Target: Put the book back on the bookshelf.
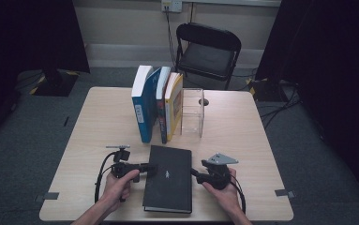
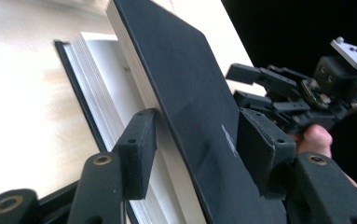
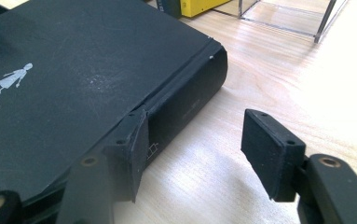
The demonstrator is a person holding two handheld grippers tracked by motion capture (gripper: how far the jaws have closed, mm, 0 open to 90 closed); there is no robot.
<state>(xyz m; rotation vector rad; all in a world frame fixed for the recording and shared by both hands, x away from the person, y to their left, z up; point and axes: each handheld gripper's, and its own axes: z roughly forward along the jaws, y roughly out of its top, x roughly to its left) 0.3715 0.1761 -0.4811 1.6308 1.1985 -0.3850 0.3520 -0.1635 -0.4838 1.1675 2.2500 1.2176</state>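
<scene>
A black hardback book [image 1: 168, 180] lies flat near the table's front edge. My left gripper [image 1: 151, 168] reaches in at its left, fore-edge side. In the left gripper view the jaws [image 2: 197, 149] close on the front cover [image 2: 181, 84] with a sheaf of pages, raised off the lower pages [image 2: 101, 70]; one pad presses the page edges, the other lies on the cover. My right gripper [image 1: 195, 173] is at the spine side. In the right gripper view its jaws [image 3: 195, 154] stand open over bare table, the left one resting against the book's spine [image 3: 185, 102].
Several upright books [image 1: 156, 105] stand in a row at the table's middle, beside a clear plastic holder [image 1: 193, 112]. A black folding chair [image 1: 207, 49] stands beyond the far edge. The light wooden table [image 1: 252, 140] has bare room to the left and right.
</scene>
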